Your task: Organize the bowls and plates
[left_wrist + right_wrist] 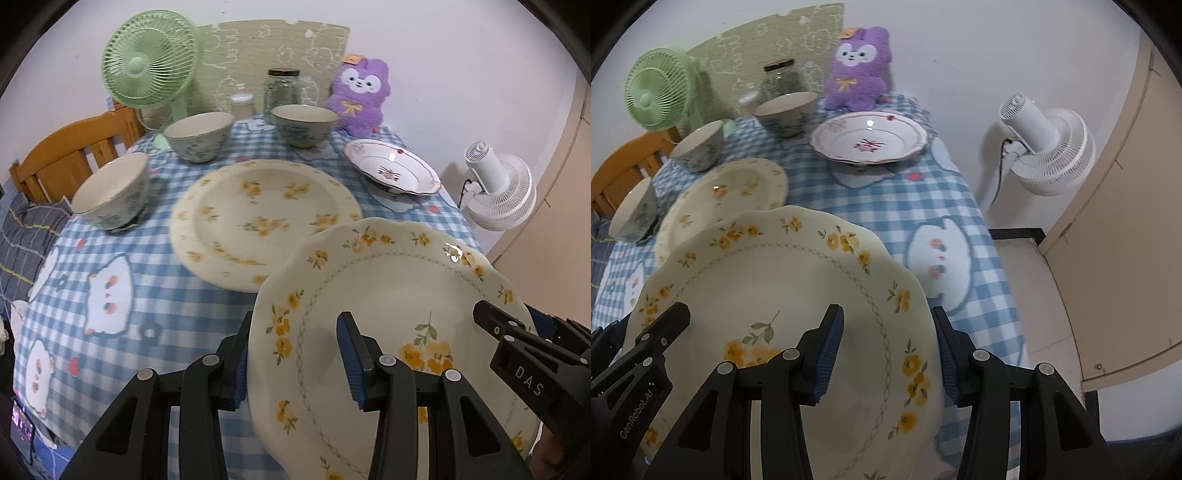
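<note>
A cream scalloped plate with yellow flowers (pixel 388 288) (pixel 775 277) hangs tilted above the near part of the checked table. My left gripper (pixel 295 360) is shut on its left rim, and my right gripper (pixel 886 356) is shut on its right rim. Each gripper also shows at the edge of the other's view. A second yellow-flower plate (pixel 258 214) (pixel 731 192) lies flat on the cloth just beyond the held one. A white plate with a red pattern (pixel 391 166) (pixel 868 136) sits at the back right. Three floral bowls (pixel 110 192) (pixel 199 134) (pixel 304 123) stand along the left and back.
At the back stand a green fan (pixel 147 66), a glass jar (pixel 282 88) and a purple plush toy (pixel 358 96). A wooden chair (pixel 74 151) is at the left. A white fan (pixel 1049 147) stands on the floor beyond the table's right edge.
</note>
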A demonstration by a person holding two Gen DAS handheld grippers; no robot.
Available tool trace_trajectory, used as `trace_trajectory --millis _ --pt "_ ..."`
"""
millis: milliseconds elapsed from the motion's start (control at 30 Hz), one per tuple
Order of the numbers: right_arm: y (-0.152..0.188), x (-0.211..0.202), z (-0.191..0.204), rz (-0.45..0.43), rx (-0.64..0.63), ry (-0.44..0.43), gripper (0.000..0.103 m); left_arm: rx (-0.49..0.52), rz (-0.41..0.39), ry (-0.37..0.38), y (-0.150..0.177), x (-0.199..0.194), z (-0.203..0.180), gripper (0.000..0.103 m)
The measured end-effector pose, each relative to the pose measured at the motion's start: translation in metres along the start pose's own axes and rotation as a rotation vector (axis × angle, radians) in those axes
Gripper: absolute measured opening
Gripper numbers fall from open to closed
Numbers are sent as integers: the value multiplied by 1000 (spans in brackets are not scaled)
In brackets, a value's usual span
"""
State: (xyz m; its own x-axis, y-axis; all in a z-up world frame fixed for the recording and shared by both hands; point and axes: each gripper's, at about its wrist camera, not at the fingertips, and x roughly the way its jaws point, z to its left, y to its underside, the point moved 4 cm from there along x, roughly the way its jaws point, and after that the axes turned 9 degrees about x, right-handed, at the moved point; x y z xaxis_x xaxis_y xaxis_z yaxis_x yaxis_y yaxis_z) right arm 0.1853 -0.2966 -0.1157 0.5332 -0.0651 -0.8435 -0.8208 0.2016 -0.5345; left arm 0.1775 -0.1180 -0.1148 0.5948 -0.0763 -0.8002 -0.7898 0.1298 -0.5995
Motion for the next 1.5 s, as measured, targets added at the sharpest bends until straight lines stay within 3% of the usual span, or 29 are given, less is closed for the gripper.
trace_trajectory --millis 367,1000,1200,1300,1367,1500 --pt "-1 20 -39 10 42 29 51 35 27 22 0 26 -42 42" --pt "7 51 -45 58 47 12 51 48 58 -21 4 55 -51 44" --pt "7 54 -44 89 68 6 55 53 85 -3 8 60 -55 51" --pt "8 55 -40 96 54 -9 63 70 97 25 9 60 -58 62" --pt "6 51 -37 81 38 -2 74 89 109 43 9 59 -61 70" --pt "2 45 -37 64 45 0 77 77 123 42 9 56 -60 72"
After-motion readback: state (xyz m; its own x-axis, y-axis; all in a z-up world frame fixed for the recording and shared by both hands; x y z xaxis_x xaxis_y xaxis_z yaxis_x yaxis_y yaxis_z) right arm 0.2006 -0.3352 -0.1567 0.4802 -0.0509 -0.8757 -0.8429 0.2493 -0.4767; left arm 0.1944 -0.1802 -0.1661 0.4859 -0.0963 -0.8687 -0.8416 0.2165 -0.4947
